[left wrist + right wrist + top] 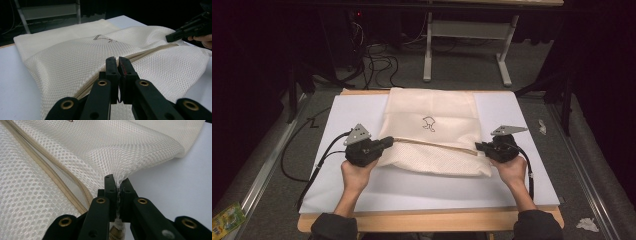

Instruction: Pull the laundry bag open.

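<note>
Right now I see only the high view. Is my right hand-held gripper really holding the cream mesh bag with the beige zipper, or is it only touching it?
Observer: It is holding it. In the right gripper view, the right hand-held gripper is shut on a raised fold of the cream mesh bag.
Operator: Is the beige zipper closed near that grip?
Observer: No. Its two rows lie apart there, and mesh shows between them.
Operator: And the other side?
Observer: The left hand-held gripper has its jaws together, right over the zipper line. I cannot tell whether any cloth is pinched between them.
</note>
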### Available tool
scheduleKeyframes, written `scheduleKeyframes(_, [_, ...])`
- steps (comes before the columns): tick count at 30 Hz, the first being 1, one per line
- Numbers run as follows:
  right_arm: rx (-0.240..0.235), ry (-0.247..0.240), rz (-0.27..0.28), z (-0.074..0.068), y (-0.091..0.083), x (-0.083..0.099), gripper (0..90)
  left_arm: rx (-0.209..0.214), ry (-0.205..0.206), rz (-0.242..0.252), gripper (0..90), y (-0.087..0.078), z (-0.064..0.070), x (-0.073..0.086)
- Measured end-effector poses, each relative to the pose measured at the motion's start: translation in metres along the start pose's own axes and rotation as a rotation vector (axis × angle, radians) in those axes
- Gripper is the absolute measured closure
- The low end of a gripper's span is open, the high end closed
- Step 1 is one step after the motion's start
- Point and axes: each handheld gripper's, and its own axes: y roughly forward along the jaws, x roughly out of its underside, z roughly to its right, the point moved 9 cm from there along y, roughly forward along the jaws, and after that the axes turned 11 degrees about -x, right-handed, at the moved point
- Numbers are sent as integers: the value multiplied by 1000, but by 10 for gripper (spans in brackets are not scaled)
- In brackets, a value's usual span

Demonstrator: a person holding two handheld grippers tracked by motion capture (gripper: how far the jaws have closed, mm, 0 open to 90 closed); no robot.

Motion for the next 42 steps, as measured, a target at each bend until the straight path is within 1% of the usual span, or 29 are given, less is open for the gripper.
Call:
scheduleKeyframes(6, [-5, -3, -2, -1, 2, 0, 884, -6, -5, 2, 876, -1, -2, 2])
scheduleKeyframes(7, [-3, -3, -3, 0, 2, 0, 884, -9, -15, 3, 876, -2, -5, 3])
scheduleKeyframes(9, [-9, 6, -1, 0, 1, 1, 884, -8, -16, 1, 876, -3, -7, 3])
scheduleKeyframes(12, [-5, 5, 3, 1, 1, 1, 884, -16, -12, 1, 876, -5, -9, 3])
scheduleKeyframes(18, [1, 9, -3, 3, 0, 2, 884, -28, -23, 2, 876, -10, -15, 5])
scheduleKeyframes(26, [-3, 10, -1, 3, 0, 2, 884, -31, -23, -4, 877, -11, -17, 5])
scheduleKeyframes(28, [2, 8, -10, 4, 0, 3, 884, -43, -22, -7, 877, -12, -20, 5])
scheduleKeyframes(32, [8, 14, -8, 8, -1, 4, 885, -50, -31, -4, 877, -16, -24, 5])
scheduleKeyframes(37, [7, 15, -10, 8, -2, 5, 884, -62, -27, -6, 876, -19, -29, 7])
scheduleKeyframes(40, [8, 10, -13, 7, -1, 4, 884, -58, -35, -8, 877, -19, -29, 8])
scheduleKeyframes(42, [8, 8, -21, 7, 0, 4, 884, -58, -47, 1, 877, -20, -31, 8])
